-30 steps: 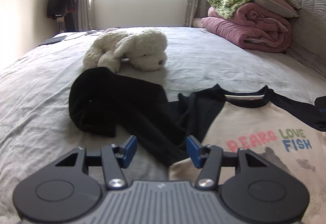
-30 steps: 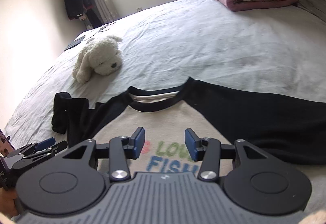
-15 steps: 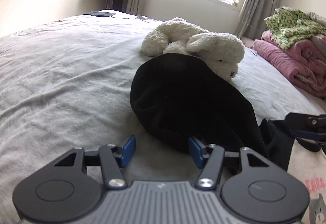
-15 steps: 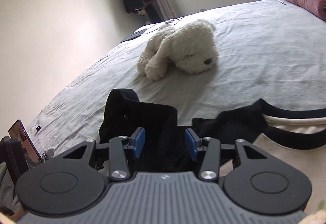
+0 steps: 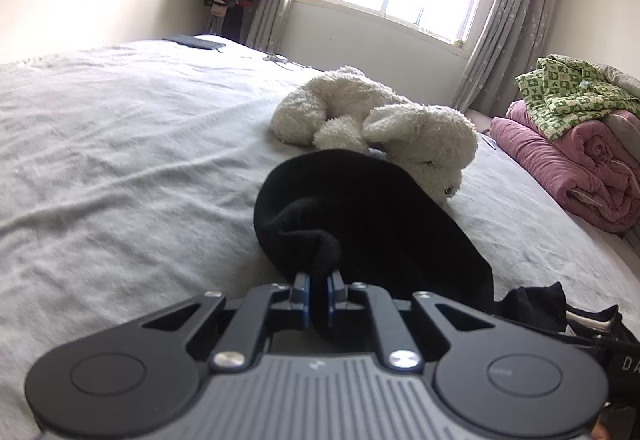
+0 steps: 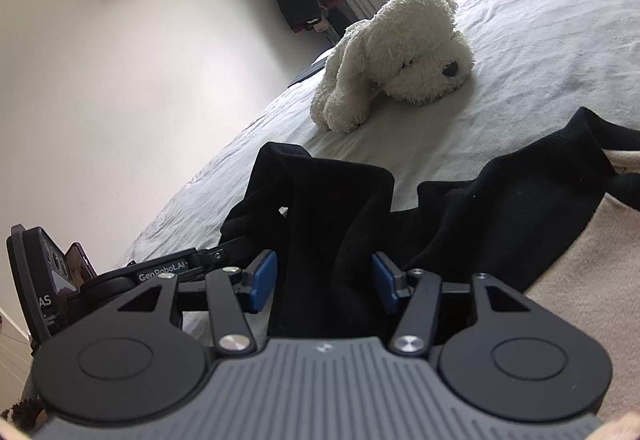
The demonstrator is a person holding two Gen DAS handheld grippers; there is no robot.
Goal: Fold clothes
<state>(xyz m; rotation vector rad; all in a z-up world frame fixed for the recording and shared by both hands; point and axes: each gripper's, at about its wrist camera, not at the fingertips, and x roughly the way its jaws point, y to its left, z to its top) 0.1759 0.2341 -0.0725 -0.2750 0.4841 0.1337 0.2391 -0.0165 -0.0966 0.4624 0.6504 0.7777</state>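
On the grey bed, a black sleeve runs away from the left gripper, just clamped on its near end. Right gripper, jaws apart (just widening), straddles the sleeve further along, pads not pressing.

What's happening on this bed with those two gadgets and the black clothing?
A person is folding clothes using a hand-held gripper in each hand. The left hand-held gripper has just closed and is pinching the end of the black sleeve of a shirt lying on the grey bed. The right hand-held gripper is open, its jaws just widened, with the same sleeve lying between its fingers, not pinched. A white plush dog lies behind.
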